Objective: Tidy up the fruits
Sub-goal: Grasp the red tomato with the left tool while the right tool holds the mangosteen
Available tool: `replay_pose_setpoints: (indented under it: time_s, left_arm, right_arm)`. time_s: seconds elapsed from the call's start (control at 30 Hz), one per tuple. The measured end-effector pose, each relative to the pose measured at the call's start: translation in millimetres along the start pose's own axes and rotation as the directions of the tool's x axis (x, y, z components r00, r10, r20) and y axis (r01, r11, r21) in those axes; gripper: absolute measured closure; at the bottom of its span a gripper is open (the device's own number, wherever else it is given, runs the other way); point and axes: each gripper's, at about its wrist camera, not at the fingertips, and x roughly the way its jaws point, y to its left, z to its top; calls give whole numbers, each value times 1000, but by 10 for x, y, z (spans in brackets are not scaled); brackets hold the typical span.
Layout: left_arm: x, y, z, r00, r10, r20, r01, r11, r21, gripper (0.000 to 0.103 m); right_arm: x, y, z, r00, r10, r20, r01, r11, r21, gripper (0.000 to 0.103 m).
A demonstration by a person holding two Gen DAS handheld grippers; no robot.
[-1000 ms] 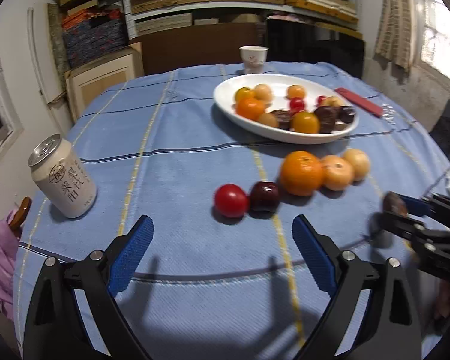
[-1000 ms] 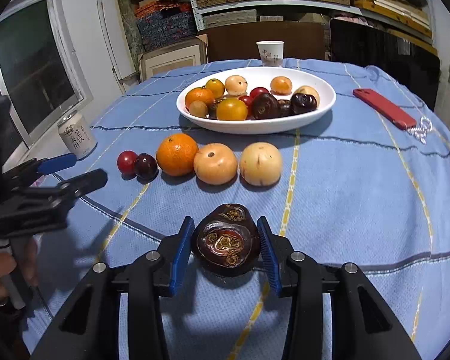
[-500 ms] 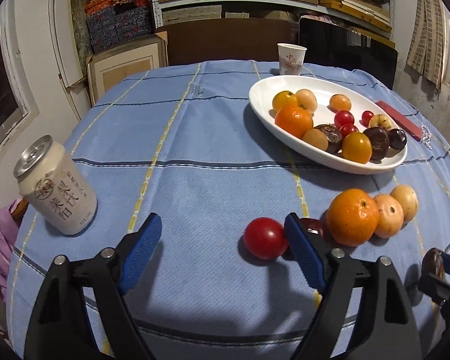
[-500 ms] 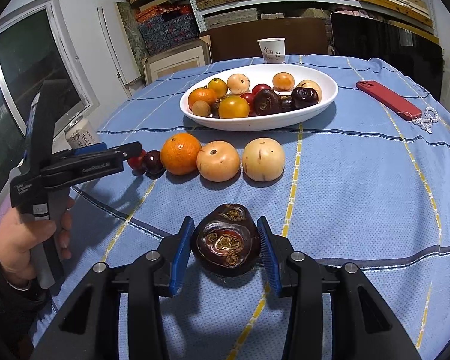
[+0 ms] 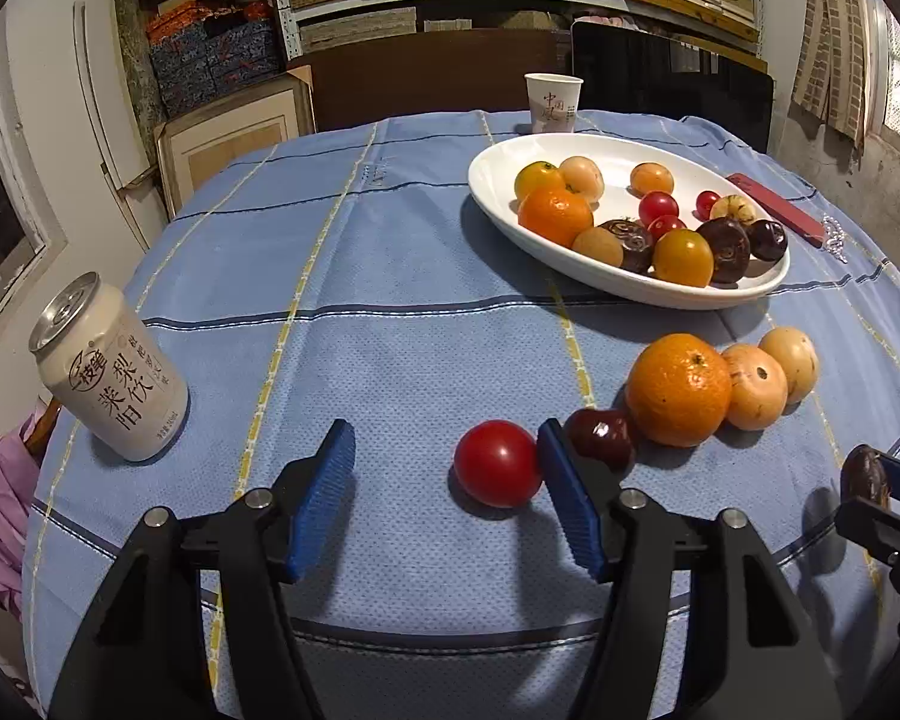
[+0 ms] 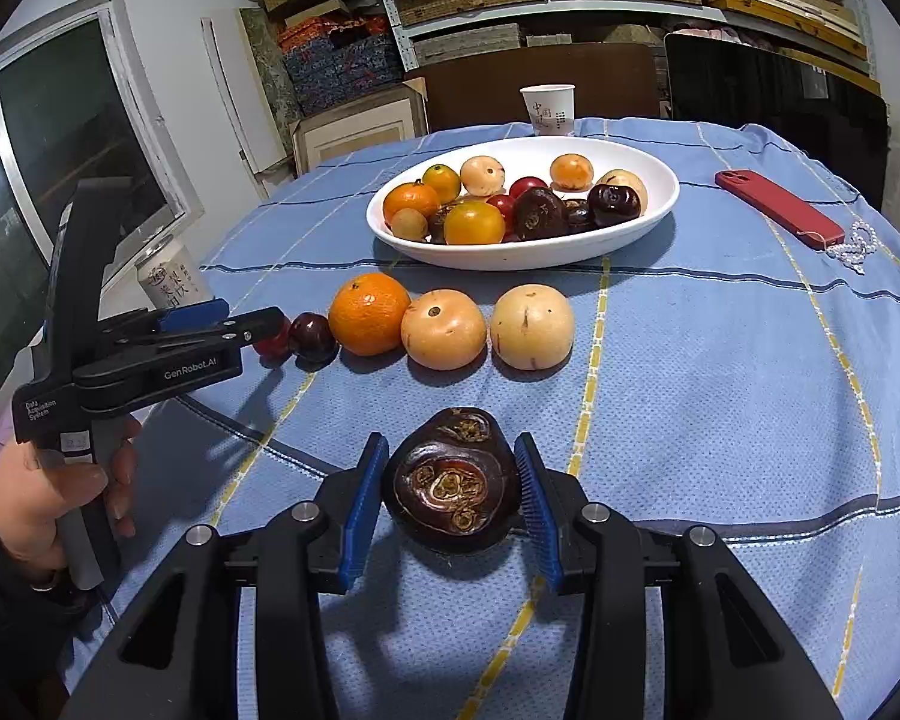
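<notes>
- The left hand-held gripper (image 5: pixel 447 486) is hanging low over the table (image 5: pixel 390 276), and its jaws have just been closing.
- A red tomato (image 5: pixel 497 463) is sitting between the blue pads. It is right against the right pad, maybe touching it, and the left pad is well apart from it.
- The tomato is lying at the left end of a row of fruit on the blue cloth: a dark cherry (image 5: pixel 600 431), an orange (image 5: pixel 678 389) and two pale round fruits (image 5: pixel 756 385).
- The right hand-held gripper (image 6: pixel 450 495) is squeezing a dark brown fruit (image 6: pixel 453 483) between both pads, near the front edge of the table.
- A white plate (image 6: pixel 570 252) full of mixed fruit is standing behind the row.
- A drink can (image 5: pixel 111 369) is standing on the left side of the table.
- A paper cup (image 6: pixel 547 109) is standing behind the plate, and a red phone (image 6: pixel 777 216) is lying to the right.
- A person's hand (image 6: pixel 42 498) is holding the left gripper's handle.
</notes>
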Motion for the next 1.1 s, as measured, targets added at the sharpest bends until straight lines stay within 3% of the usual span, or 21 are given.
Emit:
replay_pose_setpoints:
  time_s: [0.1, 0.23, 0.57, 0.93, 1.03, 1.07, 1.1]
  left_arm:
    - [14, -13, 27, 1000, -21, 6, 22, 1000, -16, 40]
    - [52, 22, 39, 1000, -6, 19, 7, 999, -48, 24]
    - [-43, 252, -83, 999, 31, -8, -32, 999, -42, 21]
    - [21, 118, -60, 1000, -30, -6, 29, 999, -44, 15]
    - [69, 168, -38, 998, -56, -29, 53, 994, -96, 18]
    - [55, 162, -47, 998, -52, -24, 50, 995, -86, 21]
    - [40, 153, -58, 999, -34, -20, 32, 997, -69, 31]
  right_arm:
    - [0, -5, 1, 1000, 0, 1, 0, 1000, 1, 59]
    - [1, -5, 2, 1000, 0, -2, 0, 1000, 3, 59]
    - [22, -6, 10, 1000, 8, -8, -8, 1000, -1, 59]
    - [29, -19, 14, 1000, 10, -7, -10, 1000, 0, 59]
    - [34, -23, 16, 1000, 11, -9, -11, 1000, 2, 59]
    - [34, -22, 17, 1000, 11, -9, -11, 1000, 2, 59]
    - [36, -23, 15, 1000, 12, -10, -12, 1000, 2, 59]
